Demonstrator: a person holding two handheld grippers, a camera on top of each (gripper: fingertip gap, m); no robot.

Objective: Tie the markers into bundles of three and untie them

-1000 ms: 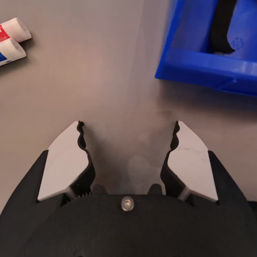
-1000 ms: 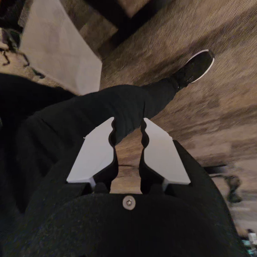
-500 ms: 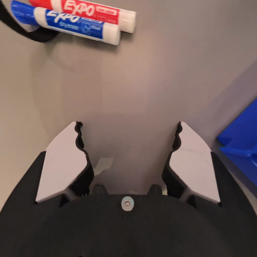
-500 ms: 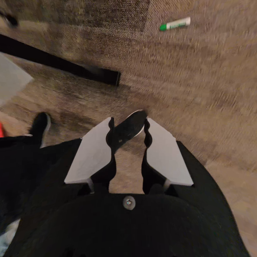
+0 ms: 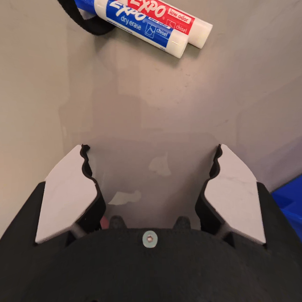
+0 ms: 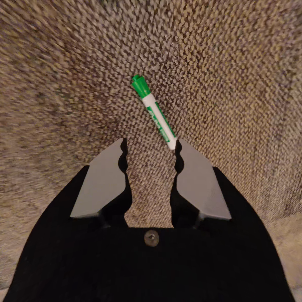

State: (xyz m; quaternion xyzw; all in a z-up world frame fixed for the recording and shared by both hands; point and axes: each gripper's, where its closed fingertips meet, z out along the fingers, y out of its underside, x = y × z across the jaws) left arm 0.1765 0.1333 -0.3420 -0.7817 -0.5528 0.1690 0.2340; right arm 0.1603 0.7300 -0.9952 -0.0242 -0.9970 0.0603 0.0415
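In the left wrist view a blue marker [image 5: 143,27] and a red marker [image 5: 173,18] lie side by side on the grey table [image 5: 147,98] at the top, with a black band [image 5: 85,21] looped by their far ends. My left gripper [image 5: 151,147] is open and empty, well short of them. In the right wrist view a green marker [image 6: 154,112] lies on the brown carpet floor [image 6: 228,81]. My right gripper [image 6: 151,141] is open and empty above the floor, its right fingertip [image 6: 179,143] by the marker's white end.
A blue bin [image 5: 289,202] shows at the right edge of the left wrist view, beside my left gripper. Only carpet surrounds the green marker. The left tips stand about 15 centimeters off the blue marker [image 5: 143,27].
My left gripper swung from the blue bin toward the two markers, now nearer. My right gripper swung from a person's leg and shoe to the green marker on the floor and opened wider.
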